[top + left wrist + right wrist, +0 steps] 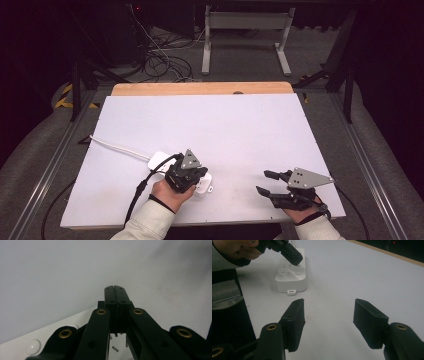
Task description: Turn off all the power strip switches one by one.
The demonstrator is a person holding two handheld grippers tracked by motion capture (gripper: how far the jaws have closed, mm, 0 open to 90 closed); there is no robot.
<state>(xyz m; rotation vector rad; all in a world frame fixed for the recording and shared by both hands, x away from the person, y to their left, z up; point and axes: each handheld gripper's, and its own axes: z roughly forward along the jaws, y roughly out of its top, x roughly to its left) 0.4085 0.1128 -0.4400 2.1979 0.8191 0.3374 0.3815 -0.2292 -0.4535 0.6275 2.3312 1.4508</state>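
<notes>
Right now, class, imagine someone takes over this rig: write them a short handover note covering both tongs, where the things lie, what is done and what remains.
Left tongs: jaws shut, holding nothing, tips over the top of the white power strip.
Right tongs: jaws open and empty, resting low over the white table, pointing toward the strip's near end.
Power strip: lies flat at the table's front left, its white cord running off to the left edge.
Done: nothing is plugged in or lifted, as far as can be seen.
Left: probably pressing or steadying the strip with the left tongs; the right is free to help.
</notes>
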